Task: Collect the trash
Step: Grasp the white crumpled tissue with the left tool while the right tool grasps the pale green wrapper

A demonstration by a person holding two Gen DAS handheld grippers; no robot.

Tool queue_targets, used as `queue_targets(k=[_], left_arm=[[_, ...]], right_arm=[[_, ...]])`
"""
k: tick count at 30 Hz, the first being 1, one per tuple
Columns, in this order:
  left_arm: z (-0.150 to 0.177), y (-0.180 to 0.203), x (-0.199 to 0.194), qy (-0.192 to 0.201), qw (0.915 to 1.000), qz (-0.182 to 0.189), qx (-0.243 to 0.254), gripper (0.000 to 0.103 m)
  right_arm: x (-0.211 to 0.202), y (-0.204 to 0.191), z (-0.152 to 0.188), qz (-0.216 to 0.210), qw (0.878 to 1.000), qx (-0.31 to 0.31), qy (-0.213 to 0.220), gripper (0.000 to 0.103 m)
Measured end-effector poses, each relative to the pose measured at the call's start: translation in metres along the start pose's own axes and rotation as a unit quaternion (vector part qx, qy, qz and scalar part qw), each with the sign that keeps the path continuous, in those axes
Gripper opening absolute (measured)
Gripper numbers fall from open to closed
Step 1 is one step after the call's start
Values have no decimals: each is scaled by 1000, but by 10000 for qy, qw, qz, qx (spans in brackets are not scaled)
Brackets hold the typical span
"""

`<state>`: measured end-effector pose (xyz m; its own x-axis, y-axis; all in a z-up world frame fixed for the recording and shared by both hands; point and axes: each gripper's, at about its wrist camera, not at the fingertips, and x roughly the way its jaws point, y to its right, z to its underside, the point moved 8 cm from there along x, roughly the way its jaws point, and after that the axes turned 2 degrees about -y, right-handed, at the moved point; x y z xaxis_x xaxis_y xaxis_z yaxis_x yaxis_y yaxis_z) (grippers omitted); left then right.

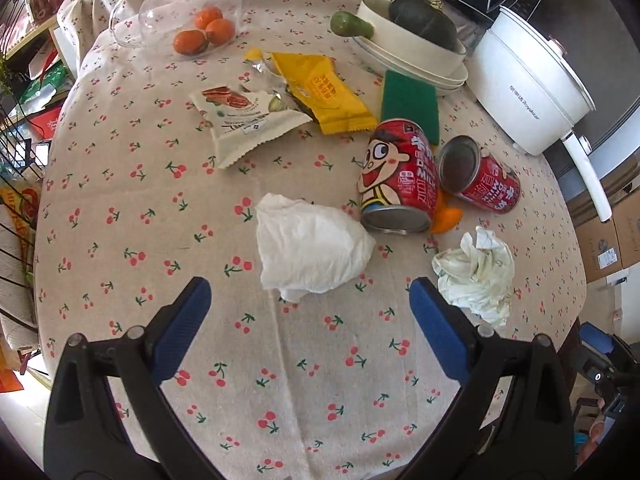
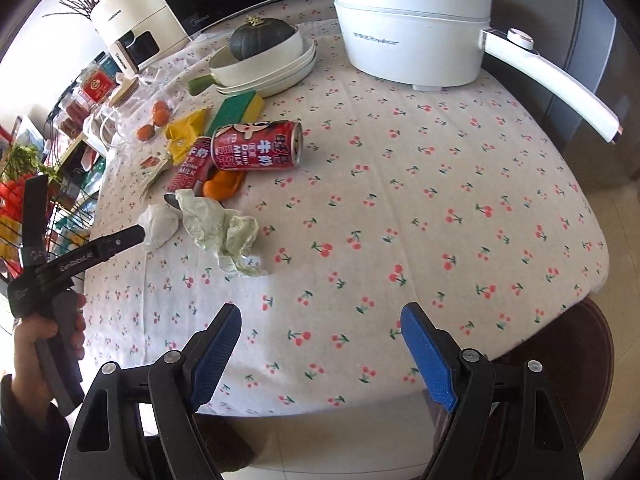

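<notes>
Left wrist view: two red cans [image 1: 398, 178] lie toppled, ends toward camera.

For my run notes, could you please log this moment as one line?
left gripper: open, empty, over white tissue | right gripper: open, empty | cans: untouched

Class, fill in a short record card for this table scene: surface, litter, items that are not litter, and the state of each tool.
surface: cherry-print tablecloth
litter: white tissue; crumpled greenish paper; two red drink cans lying on their sides; yellow wrapper; white snack wrapper; orange peel
not litter: white cooking pot; stacked dishes holding a dark squash; green sponge; small oranges
left tool: open, empty, just short of the tissue
right tool: open, empty, over bare cloth
</notes>
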<state>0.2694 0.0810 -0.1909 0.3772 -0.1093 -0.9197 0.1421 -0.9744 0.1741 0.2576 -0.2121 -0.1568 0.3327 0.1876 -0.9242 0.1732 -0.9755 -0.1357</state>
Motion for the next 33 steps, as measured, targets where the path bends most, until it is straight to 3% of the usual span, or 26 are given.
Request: queue_targets(k=[5,8,10,15,21,27,31,33], left_arm=[[-8,6,21,-49,10000,21,1,94],[-9,6,29,-114,9999,-27,48,79],[-8,5,33,-157,9999,-43,53,61],[-5,1,24,-132,9998,70,151,31],[5,-9,-2,-14,9996,164,219,20],[17,-17,-20,57,9992,217,334,19],[22,-17,-30,100,9988,301,369,18],[25,-16,-33,98,9987,353,359,18]], right_arm=[[18,-18,-12,6,10000,-33,-65,84],[29,-27,-16,19,9999,-67,-113,84],[37,-33,-17,-15,9999,-64,-157,84],[56,-50,-20,-125,9996,-92,-224,84],[69,-67,-26,-408,9991,-32,-86,83],[87,-78,-31,-442,9990,-85,-4,67],[94,-86,-32,-544,9984,-156,35,36],[95,-88,-32,-513,9985,-166,73,30]])
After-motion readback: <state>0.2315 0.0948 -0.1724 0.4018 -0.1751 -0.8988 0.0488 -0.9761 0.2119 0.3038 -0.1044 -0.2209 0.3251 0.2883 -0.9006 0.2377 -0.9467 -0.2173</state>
